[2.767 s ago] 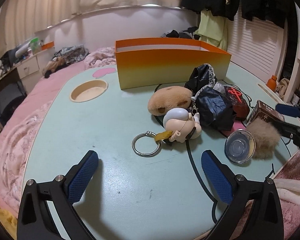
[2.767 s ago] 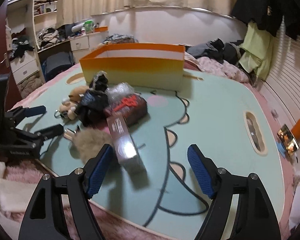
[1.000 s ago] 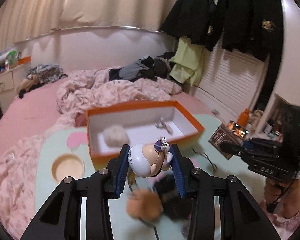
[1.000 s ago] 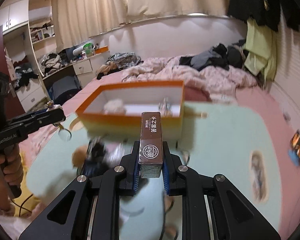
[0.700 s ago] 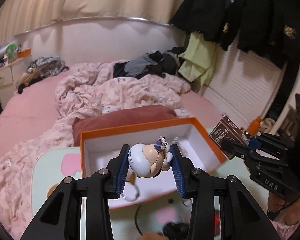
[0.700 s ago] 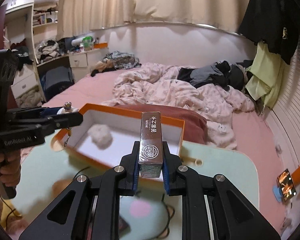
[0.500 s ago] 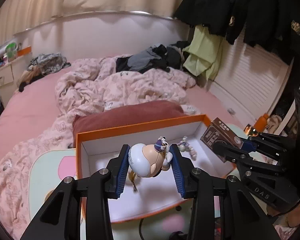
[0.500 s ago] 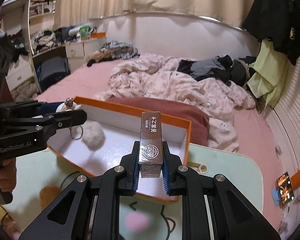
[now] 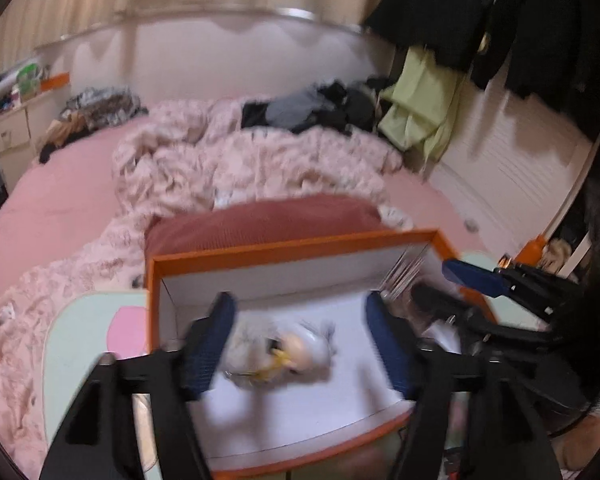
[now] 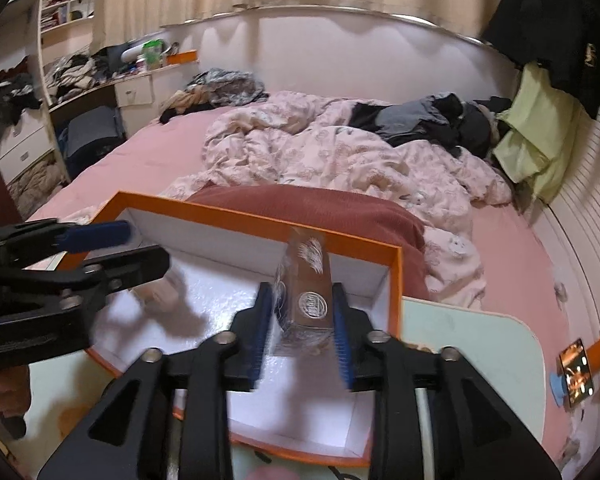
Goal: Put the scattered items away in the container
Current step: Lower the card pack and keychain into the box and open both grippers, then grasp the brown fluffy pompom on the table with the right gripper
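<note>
Half a second ago the left gripper [image 9: 300, 344] was clamped on the doll; now its blue pads stand wide apart and the doll [image 9: 296, 350] lies blurred on the white floor of the orange box [image 9: 284, 249], between the spread fingers and touching neither. The right gripper [image 10: 302, 334], which held the brown carton tight before, has its pads slightly parted, and the carton [image 10: 306, 292] sits tilted between them over the box's right end; motion blur hides whether the pads still touch it, so its grip cannot be told

In the right wrist view the box's orange rim [image 10: 236, 216] runs from the left gripper across to the far right corner, and the carton leans toward that far wall. A pale fuzzy lump [image 10: 160, 290] rests on the box floor near its left end, under the left gripper's black fingers

The box stands on a pale green table [image 10: 464, 344]. Just behind the box lies a dark red cushion [image 10: 320, 204], and beyond that a rumpled pink quilt [image 10: 320, 140] spreads over the bed
</note>
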The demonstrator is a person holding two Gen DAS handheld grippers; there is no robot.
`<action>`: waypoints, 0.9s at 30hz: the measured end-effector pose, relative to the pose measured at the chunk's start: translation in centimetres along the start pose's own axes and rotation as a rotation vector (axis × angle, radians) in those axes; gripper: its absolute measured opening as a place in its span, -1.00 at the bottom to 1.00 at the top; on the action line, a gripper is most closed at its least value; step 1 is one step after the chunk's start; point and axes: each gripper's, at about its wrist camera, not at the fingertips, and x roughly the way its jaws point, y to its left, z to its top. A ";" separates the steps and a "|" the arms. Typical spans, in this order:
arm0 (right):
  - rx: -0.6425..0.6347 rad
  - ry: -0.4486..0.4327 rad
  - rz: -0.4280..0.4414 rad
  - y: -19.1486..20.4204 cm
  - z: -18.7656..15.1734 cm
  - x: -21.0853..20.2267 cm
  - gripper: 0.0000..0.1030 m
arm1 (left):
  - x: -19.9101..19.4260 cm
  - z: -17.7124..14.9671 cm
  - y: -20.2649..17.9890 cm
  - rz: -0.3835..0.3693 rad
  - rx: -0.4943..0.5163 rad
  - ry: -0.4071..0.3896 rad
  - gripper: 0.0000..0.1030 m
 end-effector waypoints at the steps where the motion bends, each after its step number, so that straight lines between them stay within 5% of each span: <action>1: 0.009 -0.012 -0.005 -0.1 -0.1 -0.4 0.15 | -0.8 0.0 -0.2 0.011 0.007 -0.024 0.67; 3: 0.031 -0.060 -0.014 -0.3 -0.5 -1.7 0.40 | -2.5 0.0 -0.5 0.023 0.025 -0.060 0.78; 8: 0.060 -0.092 0.034 -0.6 -2.3 -5.3 0.41 | -6.4 -1.8 -1.5 -0.007 0.069 -0.068 0.83; 15: 0.074 -0.064 0.069 -0.9 -8.4 -9.5 0.42 | -10.8 -9.8 -1.6 -0.041 0.095 -0.027 0.85; 27: 0.175 0.088 -0.054 -1.8 -16.0 -8.5 0.42 | -8.1 -17.7 -0.8 0.107 0.064 0.102 0.87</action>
